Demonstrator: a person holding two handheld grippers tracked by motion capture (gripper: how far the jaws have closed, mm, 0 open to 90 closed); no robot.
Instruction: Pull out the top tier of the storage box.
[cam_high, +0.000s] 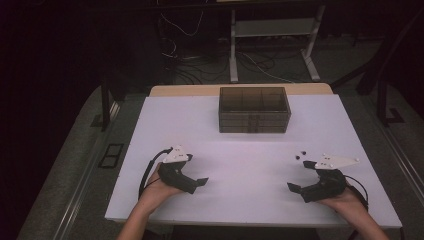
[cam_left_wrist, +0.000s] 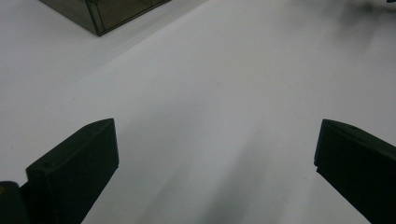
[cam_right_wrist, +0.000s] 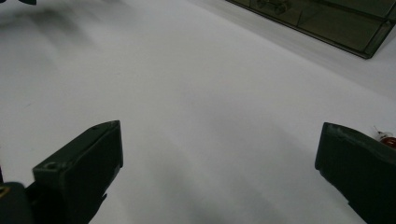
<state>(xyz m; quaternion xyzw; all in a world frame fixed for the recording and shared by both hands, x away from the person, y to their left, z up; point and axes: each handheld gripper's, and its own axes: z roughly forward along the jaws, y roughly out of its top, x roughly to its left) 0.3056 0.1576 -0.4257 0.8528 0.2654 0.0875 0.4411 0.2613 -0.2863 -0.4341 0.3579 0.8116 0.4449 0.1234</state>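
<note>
Item: white table (cam_high: 250, 165), bearing one smoked-plastic drawer box (cam_high: 254, 109) at the far middle, its drawers appearing closed, and two small dark parts (cam_high: 301, 153) lying loose on the sheet just beyond the right gripper (cam_high: 299, 176). Right gripper is resting low at the near right edge in the person's hand, jaws standing wide apart with nothing between them; in its own view one small reddish part (cam_right_wrist: 386, 140) is peeking past the right-hand jaw, beside it and not gripped. Left gripper (cam_high: 197, 181) is sitting at the near left, jaws likewise spread and empty over bare table, well apart from both box and parts. Step in hand, as judged: the start, both tools parked and pointing inward, no pick-up begun. Next move is likely calling for the right gripper to swing toward the loose parts and settle its jaws either side of one; they are tiny, so careful centring is needed.
</note>
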